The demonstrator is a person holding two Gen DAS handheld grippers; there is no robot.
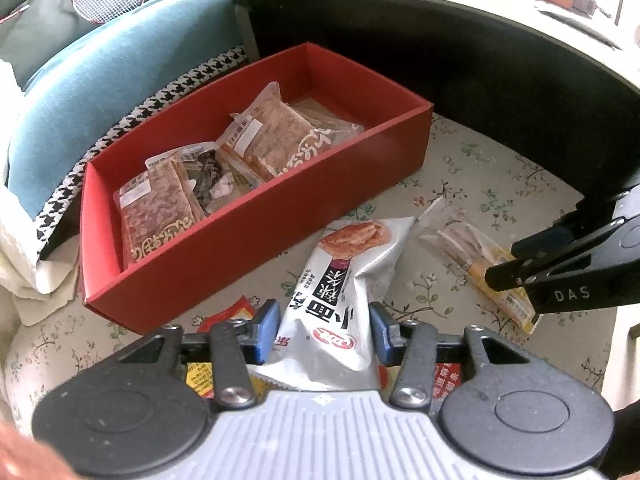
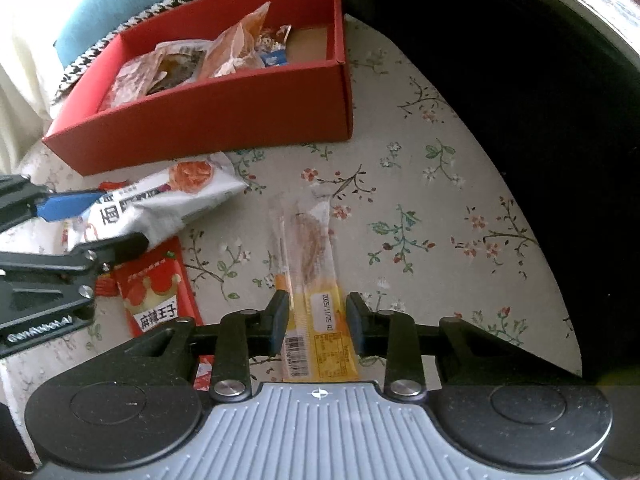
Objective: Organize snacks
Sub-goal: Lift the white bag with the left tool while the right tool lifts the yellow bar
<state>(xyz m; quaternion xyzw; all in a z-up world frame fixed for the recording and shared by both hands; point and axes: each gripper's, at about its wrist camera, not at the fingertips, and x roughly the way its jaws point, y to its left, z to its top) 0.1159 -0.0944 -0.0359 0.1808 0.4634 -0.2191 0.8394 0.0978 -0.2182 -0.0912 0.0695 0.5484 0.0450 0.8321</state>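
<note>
Lying on the floral cloth (image 2: 420,184) just in front of the red box (image 1: 256,236), the silver snack bag (image 1: 344,292) sits between the spread blue-padded fingers of the left gripper (image 1: 325,330); the pads flank it closely, though whether they actually press it I cannot tell. Beside that bag, further from the box, a long clear-and-yellow stick pack (image 2: 316,284) lies flat, and the right gripper (image 2: 318,322) straddles its yellow end with a visible gap on each side, jaws apart. A red packet (image 2: 154,288) lies partly under the silver bag, on the near side away from the box. Inside the box, several clear-wrapped brown snack slabs (image 1: 160,204) lean together toward one end, leaving bare cardboard floor at the other. Behind the box runs a teal cushion (image 1: 120,80) with houndstooth trim.
</note>
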